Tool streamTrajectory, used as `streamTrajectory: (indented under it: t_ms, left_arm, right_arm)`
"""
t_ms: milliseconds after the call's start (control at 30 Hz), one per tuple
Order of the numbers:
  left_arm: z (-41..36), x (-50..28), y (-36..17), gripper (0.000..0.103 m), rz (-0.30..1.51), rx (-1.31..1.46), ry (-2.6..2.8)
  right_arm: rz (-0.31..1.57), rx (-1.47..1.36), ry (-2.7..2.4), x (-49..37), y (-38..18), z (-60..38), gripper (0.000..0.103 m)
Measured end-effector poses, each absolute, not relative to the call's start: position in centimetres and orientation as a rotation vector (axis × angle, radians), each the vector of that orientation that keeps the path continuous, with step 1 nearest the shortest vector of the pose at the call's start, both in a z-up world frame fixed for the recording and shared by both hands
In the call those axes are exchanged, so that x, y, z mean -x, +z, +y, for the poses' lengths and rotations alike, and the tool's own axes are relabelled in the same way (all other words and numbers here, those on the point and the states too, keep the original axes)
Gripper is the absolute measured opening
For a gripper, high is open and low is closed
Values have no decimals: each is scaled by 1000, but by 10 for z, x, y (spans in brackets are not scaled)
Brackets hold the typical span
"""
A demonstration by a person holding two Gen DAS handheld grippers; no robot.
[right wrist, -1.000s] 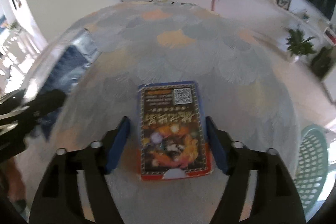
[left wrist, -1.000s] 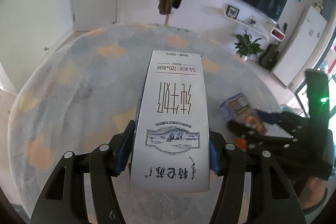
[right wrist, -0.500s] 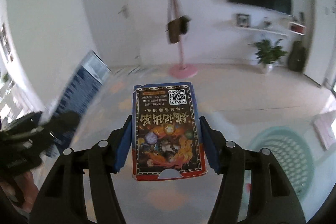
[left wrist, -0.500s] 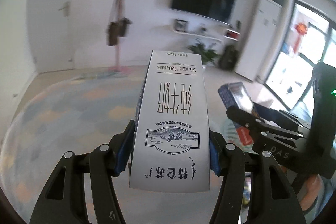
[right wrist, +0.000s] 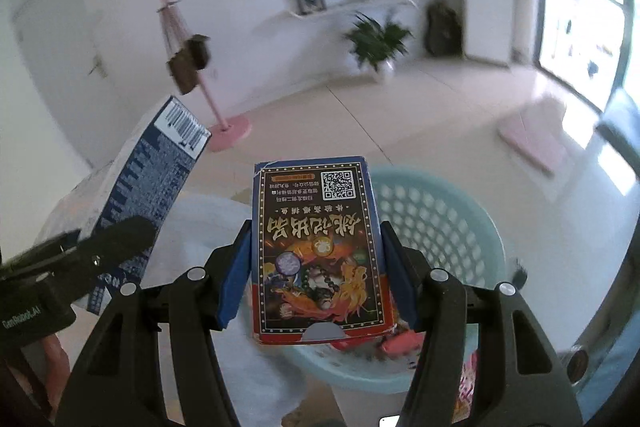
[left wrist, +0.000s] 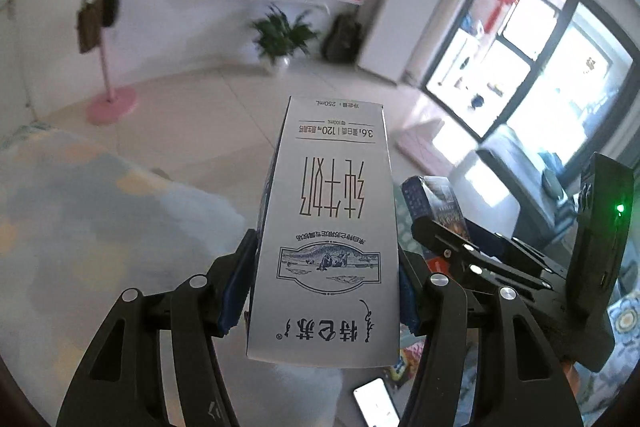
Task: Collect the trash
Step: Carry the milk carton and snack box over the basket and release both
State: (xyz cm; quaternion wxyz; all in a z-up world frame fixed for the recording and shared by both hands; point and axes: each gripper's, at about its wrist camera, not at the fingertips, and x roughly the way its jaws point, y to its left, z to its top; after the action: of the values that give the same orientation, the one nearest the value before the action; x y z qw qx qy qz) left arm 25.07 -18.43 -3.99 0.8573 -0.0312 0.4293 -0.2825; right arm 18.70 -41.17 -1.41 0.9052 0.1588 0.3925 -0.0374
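Observation:
My left gripper [left wrist: 324,287] is shut on a white milk carton [left wrist: 330,227] with upside-down print, held up in the air; the carton also shows in the right wrist view [right wrist: 148,183]. My right gripper [right wrist: 316,279] is shut on a small blue and red printed box [right wrist: 318,247], held just above a light blue plastic basket [right wrist: 452,227] on the floor. The box also shows in the left wrist view [left wrist: 434,201], to the right of the carton. Some red wrappers [right wrist: 400,343] lie in the basket.
The round table with its patterned cloth [left wrist: 80,227] is at the left and below. A pink coat stand [left wrist: 108,67], a potted plant [left wrist: 282,39] and a pink mat [right wrist: 532,139] stand on the tiled floor. A phone [left wrist: 376,401] lies below.
Both grippers have swung up and right, away from the tabletop, still holding the carton and the box. The right gripper now hangs over the basket.

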Motion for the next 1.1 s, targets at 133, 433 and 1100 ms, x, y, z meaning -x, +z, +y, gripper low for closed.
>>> streamTrajectory:
  t_ms: [133,433,1100]
  left_arm:
    - [-206,-266,-68,58,974,54,-623]
    - [-192,-264,-91,74,1028,68,-626]
    - [-53,-104,20,88,447,26,-260]
  right_arm:
    - [872,-388,-143,-198,-45,-435,58]
    - [874,-468,-166,-199,-58,-458,60]
    - [596,-176,-15,-106,48,-310,63]
